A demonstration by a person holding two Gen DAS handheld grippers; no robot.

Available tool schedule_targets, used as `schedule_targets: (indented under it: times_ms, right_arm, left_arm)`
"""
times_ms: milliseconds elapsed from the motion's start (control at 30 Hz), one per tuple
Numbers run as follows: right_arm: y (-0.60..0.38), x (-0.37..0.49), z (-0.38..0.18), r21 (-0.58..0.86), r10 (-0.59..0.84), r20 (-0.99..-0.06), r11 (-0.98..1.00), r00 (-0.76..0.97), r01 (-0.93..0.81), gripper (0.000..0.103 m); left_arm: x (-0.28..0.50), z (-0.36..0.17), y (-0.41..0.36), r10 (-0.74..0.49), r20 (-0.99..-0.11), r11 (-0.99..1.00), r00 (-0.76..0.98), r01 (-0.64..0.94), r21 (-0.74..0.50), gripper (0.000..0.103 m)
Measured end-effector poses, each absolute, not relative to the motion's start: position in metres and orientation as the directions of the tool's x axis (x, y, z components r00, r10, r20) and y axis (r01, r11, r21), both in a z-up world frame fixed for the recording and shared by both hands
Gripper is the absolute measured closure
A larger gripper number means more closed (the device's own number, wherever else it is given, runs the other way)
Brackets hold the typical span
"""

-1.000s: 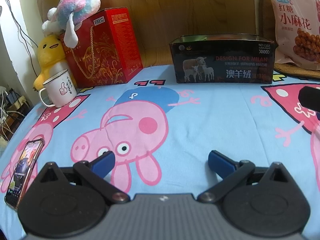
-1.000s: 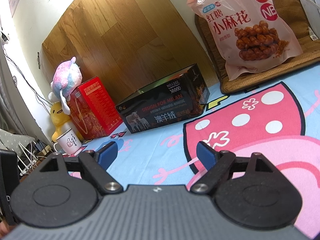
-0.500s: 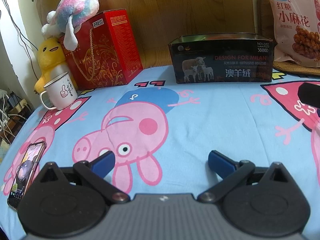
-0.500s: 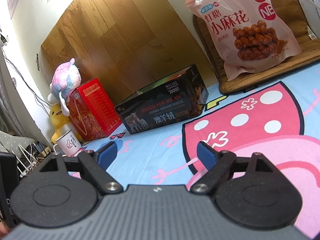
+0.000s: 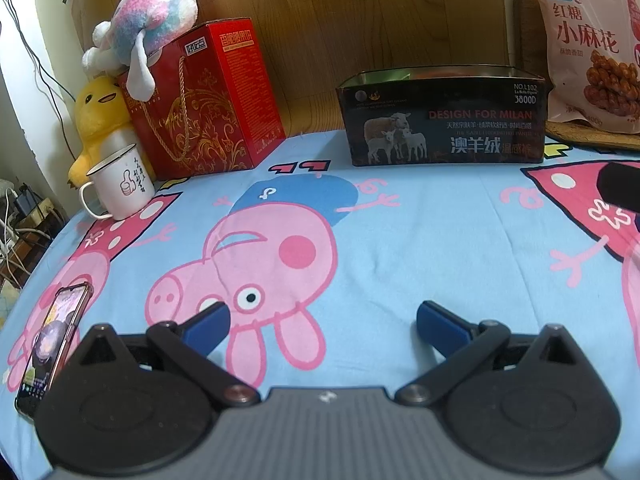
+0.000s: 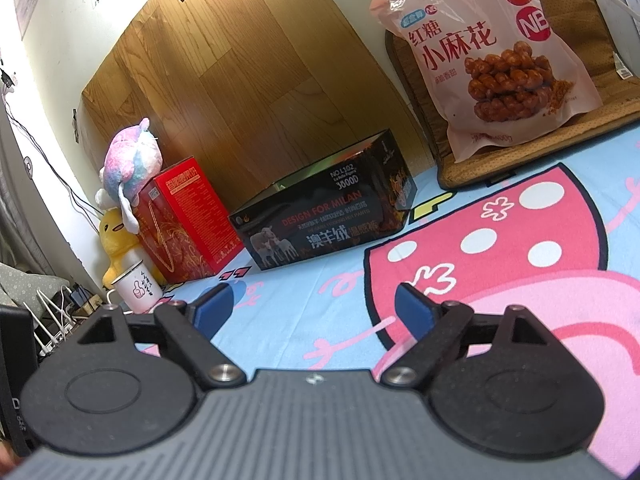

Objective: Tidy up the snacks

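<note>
A pink snack bag (image 5: 588, 48) of twisted dough sticks leans upright at the back right on a brown mat (image 6: 532, 156); it also shows in the right wrist view (image 6: 492, 56). An open dark box (image 5: 444, 120) with sheep pictures stands at the back centre, also in the right wrist view (image 6: 324, 224). A red gift box (image 5: 200, 100) stands at the back left. My left gripper (image 5: 322, 320) is open and empty over the cartoon-print sheet. My right gripper (image 6: 310, 306) is open and empty, well short of the bag.
A pastel plush (image 5: 148, 24) lies on the red box, a yellow duck plush (image 5: 98, 116) beside it. A white mug (image 5: 120, 186) stands at the left. A phone (image 5: 50, 340) lies at the near left edge. Wooden board (image 5: 360, 20) behind.
Both views shift slightly: the snack bag and box sit a little lower and left in the right wrist view. Both grippers stay open and empty.
</note>
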State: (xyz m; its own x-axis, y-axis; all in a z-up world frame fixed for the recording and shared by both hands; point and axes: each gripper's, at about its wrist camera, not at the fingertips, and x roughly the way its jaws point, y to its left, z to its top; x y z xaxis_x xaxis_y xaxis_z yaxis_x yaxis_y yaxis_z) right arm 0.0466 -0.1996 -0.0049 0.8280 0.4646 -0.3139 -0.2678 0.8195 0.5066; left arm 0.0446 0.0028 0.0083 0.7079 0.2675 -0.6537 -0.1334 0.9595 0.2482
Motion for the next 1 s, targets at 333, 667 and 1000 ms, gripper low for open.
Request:
schedule_targets:
  times_ms: [333, 667, 1000]
  right_arm:
    - [-0.2006, 0.0465, -0.0041, 0.51, 0.463, -0.313, 0.819, 0.829, -0.265, 0.013]
    - [-0.2007, 0.0466, -0.0043, 0.51, 0.464, -0.313, 0.818, 0.829, -0.265, 0.013]
    - [-0.2011, 0.0468, -0.0044, 0.509, 0.465, -0.313, 0.818, 0.829, -0.266, 0.012]
  left_arm:
    - [0.0447, 0.0081, 0.0027, 0.268, -0.654, 0.959, 0.707, -0.133, 0.249, 0.0]
    - [0.0431, 0.0083, 0.0013, 0.266, -0.657, 0.959, 0.706, -0.123, 0.256, 0.0]
    - [0.0428, 0.0103, -0.0001, 0.253, -0.663, 0.961, 0.705, -0.108, 0.253, 0.0]
